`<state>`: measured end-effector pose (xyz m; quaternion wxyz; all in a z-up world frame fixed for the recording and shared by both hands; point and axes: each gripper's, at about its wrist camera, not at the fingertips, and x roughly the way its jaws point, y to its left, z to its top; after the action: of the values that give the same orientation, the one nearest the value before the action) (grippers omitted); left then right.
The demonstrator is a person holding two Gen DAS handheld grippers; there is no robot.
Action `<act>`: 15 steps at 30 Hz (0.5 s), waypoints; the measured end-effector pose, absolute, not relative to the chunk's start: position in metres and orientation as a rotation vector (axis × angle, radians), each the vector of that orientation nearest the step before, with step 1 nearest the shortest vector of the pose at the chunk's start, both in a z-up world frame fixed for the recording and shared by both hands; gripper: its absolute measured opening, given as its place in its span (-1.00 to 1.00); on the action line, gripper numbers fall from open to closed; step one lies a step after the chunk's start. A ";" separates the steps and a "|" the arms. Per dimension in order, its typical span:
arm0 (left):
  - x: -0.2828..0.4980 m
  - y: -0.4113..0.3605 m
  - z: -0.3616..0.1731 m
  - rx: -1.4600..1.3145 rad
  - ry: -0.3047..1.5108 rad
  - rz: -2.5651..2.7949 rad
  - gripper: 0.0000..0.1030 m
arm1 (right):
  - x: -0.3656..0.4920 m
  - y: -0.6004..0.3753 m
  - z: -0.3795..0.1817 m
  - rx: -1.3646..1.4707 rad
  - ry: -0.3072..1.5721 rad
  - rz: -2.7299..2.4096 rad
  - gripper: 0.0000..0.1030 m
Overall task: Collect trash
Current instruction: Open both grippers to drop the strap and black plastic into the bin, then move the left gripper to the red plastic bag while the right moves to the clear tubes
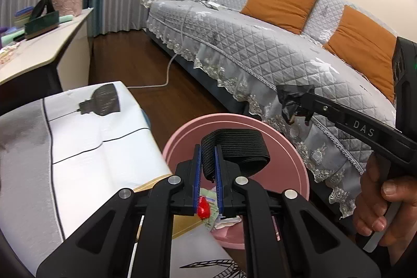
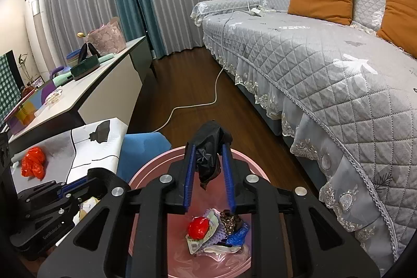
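A pink bin stands on the floor between a low table and the sofa, with several scraps inside, among them a red wad. My left gripper is shut on a black elastic band and holds it over the bin. My right gripper is shut on a crumpled black plastic bag above the bin; it also shows in the left wrist view. An orange plastic bag lies on the table.
The low table with a white printed cloth is left of the bin. A grey quilted sofa with orange cushions runs along the right. A white cable crosses the wood floor. A desk with clutter stands at the left.
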<state>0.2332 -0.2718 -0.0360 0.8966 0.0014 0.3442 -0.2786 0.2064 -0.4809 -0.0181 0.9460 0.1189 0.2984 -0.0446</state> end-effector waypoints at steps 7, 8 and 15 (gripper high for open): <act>0.236 -0.272 -0.043 0.009 0.768 -0.582 -0.27 | 0.208 -0.488 -0.020 0.258 0.608 -0.136 0.08; 0.237 -0.270 -0.043 0.004 0.771 -0.581 -0.27 | 0.208 -0.490 -0.021 0.264 0.608 -0.141 0.09; 0.229 -0.249 -0.030 0.006 0.749 -0.552 -0.27 | 0.206 -0.485 -0.020 0.278 0.601 -0.136 0.09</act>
<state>0.2288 -0.2495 -0.0299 0.8938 0.0031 0.3609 -0.2663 0.2059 -0.4853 -0.0201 0.9434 0.1363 0.2950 -0.0669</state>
